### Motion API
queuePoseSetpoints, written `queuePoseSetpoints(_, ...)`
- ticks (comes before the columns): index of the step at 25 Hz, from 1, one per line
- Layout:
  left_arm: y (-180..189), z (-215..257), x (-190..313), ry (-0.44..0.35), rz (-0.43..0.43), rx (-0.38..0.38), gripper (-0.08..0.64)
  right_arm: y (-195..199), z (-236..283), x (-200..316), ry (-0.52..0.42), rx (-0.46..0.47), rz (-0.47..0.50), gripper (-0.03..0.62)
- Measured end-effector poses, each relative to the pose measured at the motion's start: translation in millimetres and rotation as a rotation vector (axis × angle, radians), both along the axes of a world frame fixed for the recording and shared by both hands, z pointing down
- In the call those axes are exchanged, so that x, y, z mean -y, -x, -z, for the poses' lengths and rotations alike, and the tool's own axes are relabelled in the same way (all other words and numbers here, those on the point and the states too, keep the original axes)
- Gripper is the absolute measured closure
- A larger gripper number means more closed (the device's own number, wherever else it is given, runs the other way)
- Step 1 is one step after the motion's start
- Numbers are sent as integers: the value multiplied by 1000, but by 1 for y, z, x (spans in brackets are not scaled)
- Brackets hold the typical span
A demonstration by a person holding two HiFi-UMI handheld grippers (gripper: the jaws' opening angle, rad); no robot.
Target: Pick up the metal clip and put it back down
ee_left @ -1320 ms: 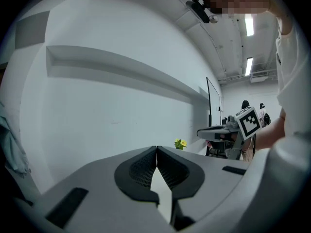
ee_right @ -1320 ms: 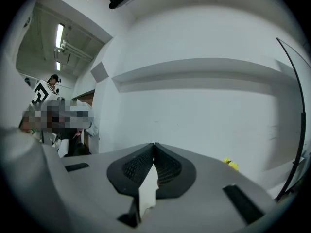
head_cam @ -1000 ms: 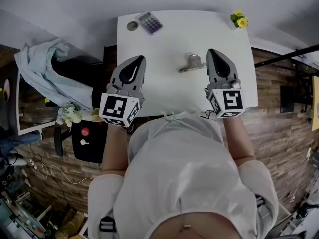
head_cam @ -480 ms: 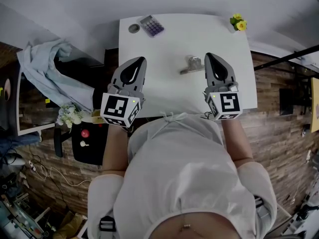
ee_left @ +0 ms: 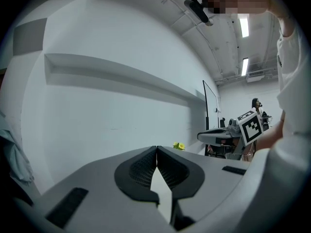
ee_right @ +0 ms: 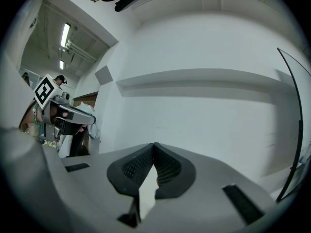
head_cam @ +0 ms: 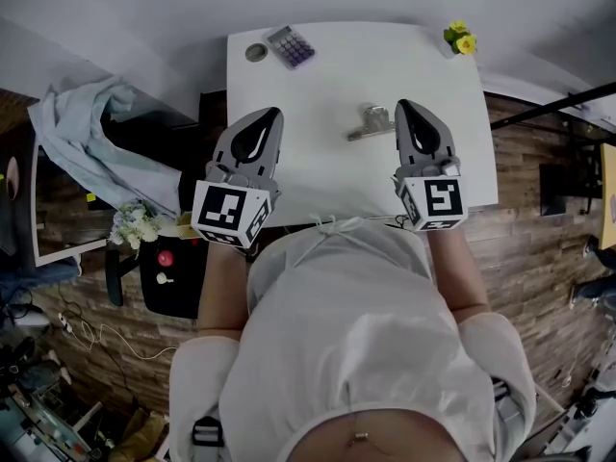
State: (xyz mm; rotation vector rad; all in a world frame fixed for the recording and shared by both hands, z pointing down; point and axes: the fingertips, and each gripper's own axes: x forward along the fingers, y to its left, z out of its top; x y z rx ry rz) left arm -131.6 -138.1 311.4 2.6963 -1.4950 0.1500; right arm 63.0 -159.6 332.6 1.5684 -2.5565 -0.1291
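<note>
Metal clip [head_cam: 372,122] lies loose on the white tabletop [head_cam: 327,75], at 9 o'clock of the right hand-held gripper [head_cam: 403,107]. That one is clenched on nothing, probably just parked beside the clip. The left hand-held gripper [head_cam: 272,114], also clenched and empty, idles further toward 9 o'clock.

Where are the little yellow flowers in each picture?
Head view: the yellow flowers sit at the far right corner of the white table.
Left gripper view: tiny, low and slightly right of the middle.
Right gripper view: not in it.
Shared landmark: the right gripper, seen at right in the left gripper view and filling the bottom of its own.
</note>
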Motion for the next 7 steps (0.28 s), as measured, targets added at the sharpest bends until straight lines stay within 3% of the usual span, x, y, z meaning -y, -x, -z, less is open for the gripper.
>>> queuePoseSetpoints(7, 2, 1, 7, -1, -4, -4, 541, 4, -1, 3, 3, 10, 7, 592)
